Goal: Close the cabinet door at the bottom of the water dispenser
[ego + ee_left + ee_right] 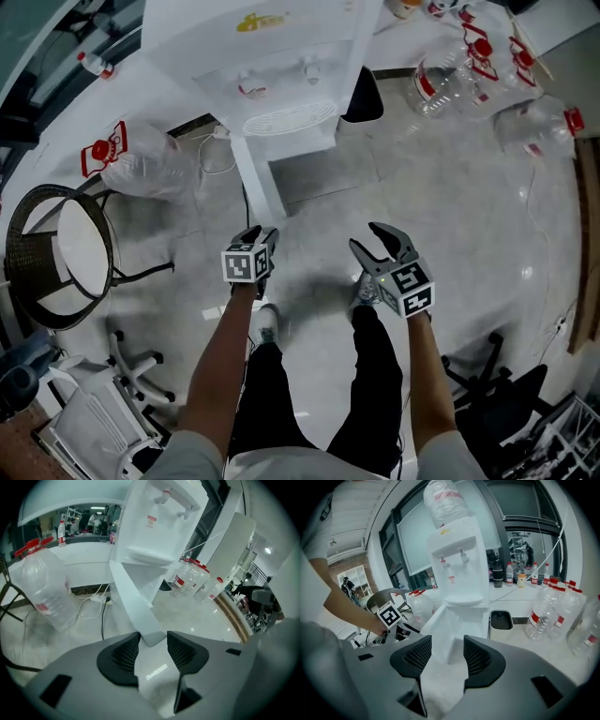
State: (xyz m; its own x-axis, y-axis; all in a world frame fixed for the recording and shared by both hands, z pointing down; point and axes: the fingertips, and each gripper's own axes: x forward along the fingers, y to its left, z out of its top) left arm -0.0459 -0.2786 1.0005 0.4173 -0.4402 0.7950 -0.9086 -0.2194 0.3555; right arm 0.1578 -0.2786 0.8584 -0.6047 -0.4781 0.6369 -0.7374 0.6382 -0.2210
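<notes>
The white water dispenser stands at the top of the head view, with its bottom cabinet door swung out toward me over the floor. My left gripper hovers just short of the door's free end, open, with nothing between its fingers. In the left gripper view the door runs away from the left gripper. My right gripper is open and empty, right of the door. The right gripper view faces the dispenser past the right gripper, with the door at its lower left.
Several large clear water bottles lie on the floor at the right and one bottle at the left. A round wicker chair stands at the left, a black bin beside the dispenser, and cables trail on the floor.
</notes>
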